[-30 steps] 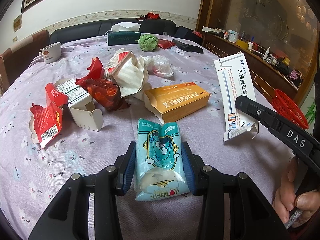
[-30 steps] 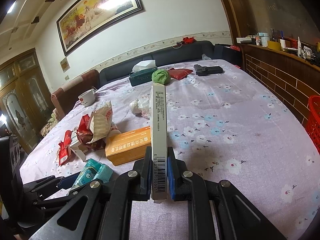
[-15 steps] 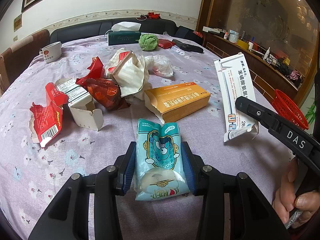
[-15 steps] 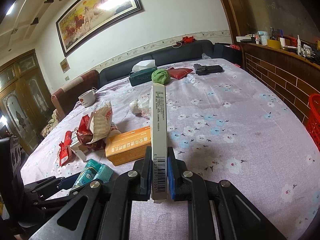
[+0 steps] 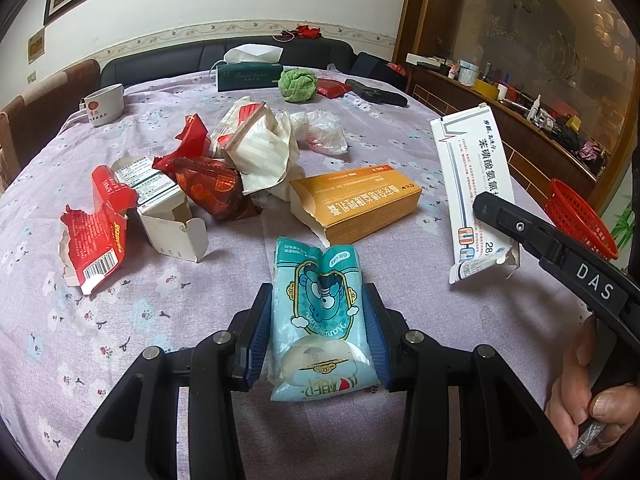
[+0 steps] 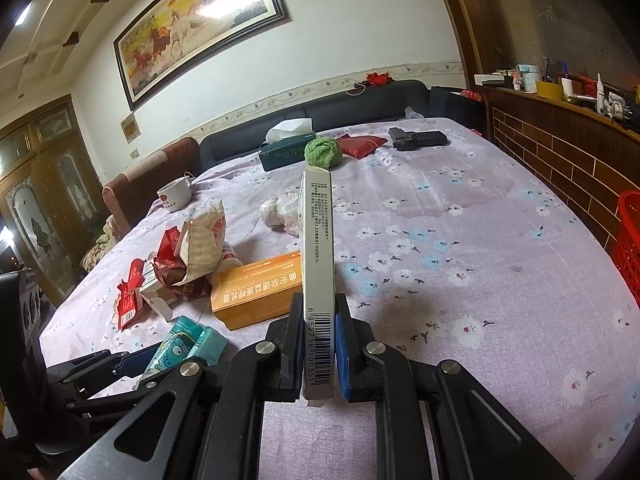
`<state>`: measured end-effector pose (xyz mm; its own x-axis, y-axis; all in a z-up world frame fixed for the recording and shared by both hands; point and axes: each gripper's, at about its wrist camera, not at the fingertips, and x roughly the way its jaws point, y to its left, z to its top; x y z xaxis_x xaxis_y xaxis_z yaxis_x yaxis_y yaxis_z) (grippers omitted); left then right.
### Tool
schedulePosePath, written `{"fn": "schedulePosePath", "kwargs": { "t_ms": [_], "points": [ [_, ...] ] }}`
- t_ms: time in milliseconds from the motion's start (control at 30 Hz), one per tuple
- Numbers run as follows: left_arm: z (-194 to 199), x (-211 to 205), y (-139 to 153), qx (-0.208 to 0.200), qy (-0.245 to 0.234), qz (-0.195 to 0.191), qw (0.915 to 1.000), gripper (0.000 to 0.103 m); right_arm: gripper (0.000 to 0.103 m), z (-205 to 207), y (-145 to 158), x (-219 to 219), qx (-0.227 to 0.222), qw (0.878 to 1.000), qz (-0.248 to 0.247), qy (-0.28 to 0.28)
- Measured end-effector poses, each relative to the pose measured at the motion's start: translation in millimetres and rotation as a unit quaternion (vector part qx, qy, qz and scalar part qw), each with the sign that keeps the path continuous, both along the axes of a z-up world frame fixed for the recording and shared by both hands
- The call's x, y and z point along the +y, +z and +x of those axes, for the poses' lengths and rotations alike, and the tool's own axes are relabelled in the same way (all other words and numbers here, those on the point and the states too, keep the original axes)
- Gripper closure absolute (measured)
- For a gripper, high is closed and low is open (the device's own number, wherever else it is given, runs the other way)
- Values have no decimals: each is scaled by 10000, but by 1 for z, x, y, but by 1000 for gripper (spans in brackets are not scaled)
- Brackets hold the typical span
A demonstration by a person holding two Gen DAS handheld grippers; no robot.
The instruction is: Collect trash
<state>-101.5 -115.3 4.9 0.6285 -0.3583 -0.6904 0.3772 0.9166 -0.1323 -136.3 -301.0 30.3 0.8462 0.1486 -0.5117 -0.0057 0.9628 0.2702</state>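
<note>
My left gripper [image 5: 318,324] is shut on a teal tissue packet [image 5: 320,312] low over the purple flowered tablecloth. The packet also shows in the right wrist view [image 6: 184,346]. My right gripper [image 6: 318,328] is shut on a flat white medicine box [image 6: 318,248], held on edge above the cloth. That box shows in the left wrist view [image 5: 472,184], to the right. An orange box [image 5: 356,202], a white open carton [image 5: 168,216], red wrappers [image 5: 96,236], a brown foil bag [image 5: 212,192] and crumpled paper [image 5: 260,148] lie ahead of me.
A red mesh basket [image 5: 576,218] sits off the table's right edge, also in the right wrist view [image 6: 630,240]. A white cup [image 5: 104,104], a green tissue box [image 5: 248,74], a green cloth ball [image 5: 298,84], a red pouch [image 5: 334,88] and a black object [image 5: 376,94] sit at the far end.
</note>
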Motion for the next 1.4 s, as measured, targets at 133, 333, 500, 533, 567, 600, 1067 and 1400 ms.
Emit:
{"fn": "schedulePosePath", "kwargs": {
  "t_ms": [133, 333, 500, 533, 567, 600, 1067, 1400],
  "points": [
    [-1, 1, 0, -31, -1, -8, 10000, 61, 89, -3, 0, 0, -57, 10000, 5, -27],
    [-2, -1, 1, -42, 6, -8, 10000, 61, 89, 0, 0, -1, 7, 9999, 21, -119],
    [-2, 0, 1, -53, 9, -19, 10000, 61, 89, -1, 0, -1, 8, 9999, -1, -143],
    [-2, -1, 1, -52, 7, -16, 10000, 61, 89, -1, 0, -1, 8, 9999, -6, -139],
    [-2, -1, 1, -58, 9, -17, 10000, 61, 89, -1, 0, -1, 9, 9999, -4, -140],
    [-2, 0, 1, -64, 9, -18, 10000, 61, 89, -1, 0, -1, 6, 9999, -3, -138],
    [-8, -13, 7, -108, -126, -47, 9999, 61, 89, -1, -3, -21, 190, 9981, 588, -57],
    [-24, -57, 39, -437, -627, 31, 9971, 61, 89, -36, 22, -63, -24, 9937, 1053, -383]
  ]
}}
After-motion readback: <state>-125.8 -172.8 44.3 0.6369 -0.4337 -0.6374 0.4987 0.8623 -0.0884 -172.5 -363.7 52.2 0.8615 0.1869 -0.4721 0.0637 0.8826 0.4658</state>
